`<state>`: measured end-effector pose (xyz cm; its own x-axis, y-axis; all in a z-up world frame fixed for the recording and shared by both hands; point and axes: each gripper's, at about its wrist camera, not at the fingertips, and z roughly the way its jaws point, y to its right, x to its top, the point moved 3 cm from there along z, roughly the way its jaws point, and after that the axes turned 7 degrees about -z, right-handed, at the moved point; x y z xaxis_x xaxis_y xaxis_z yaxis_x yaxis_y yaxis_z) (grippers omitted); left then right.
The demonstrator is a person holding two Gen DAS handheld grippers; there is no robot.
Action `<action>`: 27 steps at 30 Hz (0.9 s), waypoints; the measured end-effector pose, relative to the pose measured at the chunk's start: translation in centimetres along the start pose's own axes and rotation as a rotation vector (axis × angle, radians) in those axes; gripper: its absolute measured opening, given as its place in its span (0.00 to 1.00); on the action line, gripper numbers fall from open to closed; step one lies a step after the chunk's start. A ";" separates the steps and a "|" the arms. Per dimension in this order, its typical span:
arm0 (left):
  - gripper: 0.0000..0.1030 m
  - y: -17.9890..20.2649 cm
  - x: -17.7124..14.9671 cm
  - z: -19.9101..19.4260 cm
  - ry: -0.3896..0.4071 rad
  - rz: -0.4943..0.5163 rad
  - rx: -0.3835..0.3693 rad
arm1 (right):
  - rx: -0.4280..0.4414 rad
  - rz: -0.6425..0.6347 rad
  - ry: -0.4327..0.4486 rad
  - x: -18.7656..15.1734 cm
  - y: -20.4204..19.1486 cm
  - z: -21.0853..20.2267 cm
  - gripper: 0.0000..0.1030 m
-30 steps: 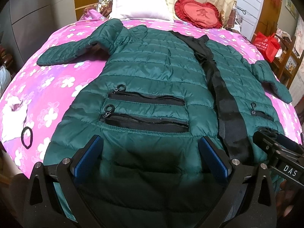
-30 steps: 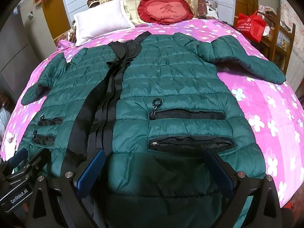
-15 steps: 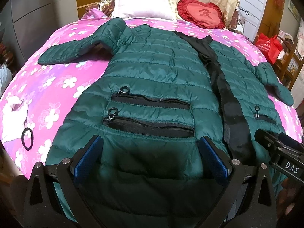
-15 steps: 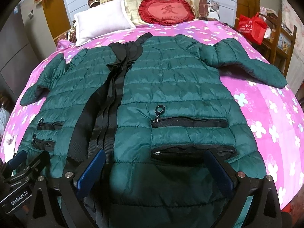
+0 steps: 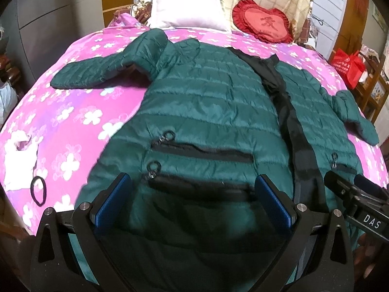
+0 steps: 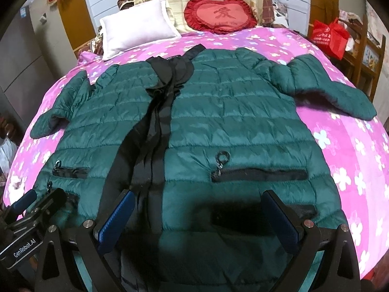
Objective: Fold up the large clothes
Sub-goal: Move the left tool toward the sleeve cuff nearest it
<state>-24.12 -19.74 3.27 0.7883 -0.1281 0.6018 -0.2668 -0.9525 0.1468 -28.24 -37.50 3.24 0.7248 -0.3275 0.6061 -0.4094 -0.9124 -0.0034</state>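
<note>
Green puffer jacket: spread flat on bed, apparently unfolded. Both grippers' jaws wide, empty, over its hem.

bed: pink floral cover | headboard: white pillow, red cushion | right: wooden shelf

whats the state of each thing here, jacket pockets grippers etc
green jacket: spread flat on the bed, front up, unfolded, sleeves out to the sides
black front placket: bunched near the collar
upper pocket zip: looks closed
left gripper: open, over the hem, holding nothing
right gripper: open, over the hem, holding nothing
hair tie: lying loose on the bedspread
</note>
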 end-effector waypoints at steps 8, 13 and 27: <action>0.99 -0.8 1.2 1.0 -0.021 -0.020 0.010 | 0.027 -0.011 0.005 1.9 -1.2 1.1 1.00; 0.99 -1.3 2.1 1.1 -0.012 -0.018 0.020 | 0.035 -0.027 0.005 3.1 -2.0 1.6 1.00; 0.99 -3.7 6.7 2.6 0.023 -0.060 0.055 | 0.036 -0.075 0.001 6.2 -4.2 3.6 1.00</action>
<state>-16.41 -17.78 4.74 0.7885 -0.0648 0.6116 -0.1886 -0.9720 0.1402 -20.05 -36.61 4.14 0.7519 -0.2577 0.6068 -0.3337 -0.9426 0.0132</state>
